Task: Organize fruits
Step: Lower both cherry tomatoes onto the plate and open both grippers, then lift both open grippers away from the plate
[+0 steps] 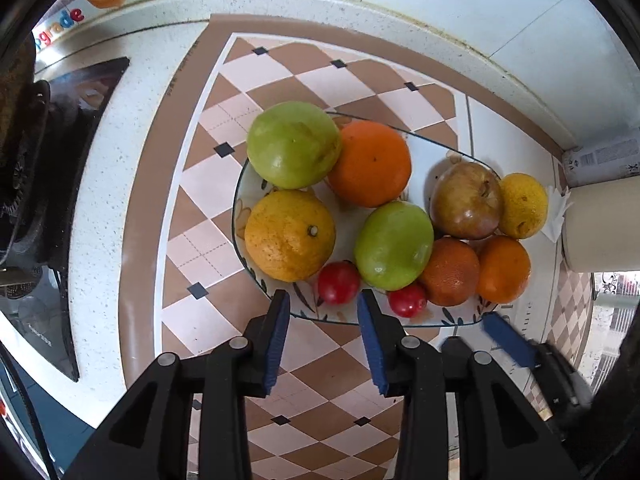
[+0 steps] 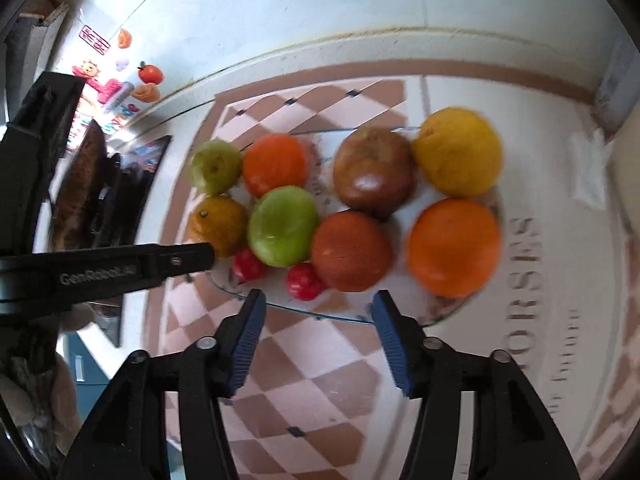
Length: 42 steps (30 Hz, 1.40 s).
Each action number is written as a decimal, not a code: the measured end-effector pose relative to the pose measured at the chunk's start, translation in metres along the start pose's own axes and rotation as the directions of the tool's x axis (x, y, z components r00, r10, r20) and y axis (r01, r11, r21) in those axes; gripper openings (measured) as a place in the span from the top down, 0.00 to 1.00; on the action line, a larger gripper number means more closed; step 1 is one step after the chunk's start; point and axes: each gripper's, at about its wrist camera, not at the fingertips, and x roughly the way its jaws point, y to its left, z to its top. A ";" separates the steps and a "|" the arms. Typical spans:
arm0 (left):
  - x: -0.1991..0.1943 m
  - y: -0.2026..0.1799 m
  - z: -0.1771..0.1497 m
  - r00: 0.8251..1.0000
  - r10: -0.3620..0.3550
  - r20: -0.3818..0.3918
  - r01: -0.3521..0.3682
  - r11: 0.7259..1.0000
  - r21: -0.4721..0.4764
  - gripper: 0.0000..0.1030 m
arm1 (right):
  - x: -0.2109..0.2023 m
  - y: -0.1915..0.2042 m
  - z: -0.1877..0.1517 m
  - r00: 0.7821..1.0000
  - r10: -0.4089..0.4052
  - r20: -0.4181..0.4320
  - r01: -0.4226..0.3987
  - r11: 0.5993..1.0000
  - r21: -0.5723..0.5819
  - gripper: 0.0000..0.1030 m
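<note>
Jaws of both grippers, left (image 1: 322, 302) and right (image 2: 318, 300), gape empty just short of the plate (image 1: 240, 184) on the desk. All fruits (image 1: 394, 244) lie ahead on it; sorting looks unstarted. Only the right view shows the left gripper's side.

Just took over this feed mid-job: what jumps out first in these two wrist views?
A glass plate crowded with fruit sits on the checkered mat, green apples and oranges brightest among them. Two small red fruits lie at its near rim. The left gripper and right gripper are both open and empty, just short of that rim.
</note>
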 end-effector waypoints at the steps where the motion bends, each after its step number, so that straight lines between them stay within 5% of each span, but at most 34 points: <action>1: -0.003 0.000 -0.001 1.000 0.014 0.012 -0.014 1.000 0.003 0.66 | -0.005 -0.003 0.000 1.000 -0.028 0.010 0.028 1.000 -0.004 0.22; 6: -0.022 -0.004 -0.013 0.989 0.114 0.097 -0.119 0.992 0.045 0.18 | -0.026 -0.020 -0.001 0.990 -0.135 0.040 0.135 0.991 -0.006 0.11; 11: -0.032 -0.005 -0.027 0.974 0.171 0.148 -0.181 0.982 0.054 0.05 | -0.041 -0.026 -0.003 0.984 -0.171 0.059 0.171 0.985 0.007 0.09; 25: -0.100 -0.011 -0.089 0.921 0.174 0.348 -0.209 0.976 0.068 0.04 | -0.119 0.003 -0.048 0.962 -0.198 0.186 0.198 0.980 0.017 0.09; 37: -0.174 0.005 -0.186 0.871 0.096 0.482 -0.175 0.977 0.122 0.04 | -0.222 0.045 -0.143 0.920 -0.211 0.332 0.203 0.977 0.058 0.04; 42: -0.208 0.009 -0.235 0.835 0.070 0.546 -0.174 0.975 0.141 0.04 | -0.265 0.067 -0.188 0.898 -0.218 0.383 0.211 0.976 0.060 0.04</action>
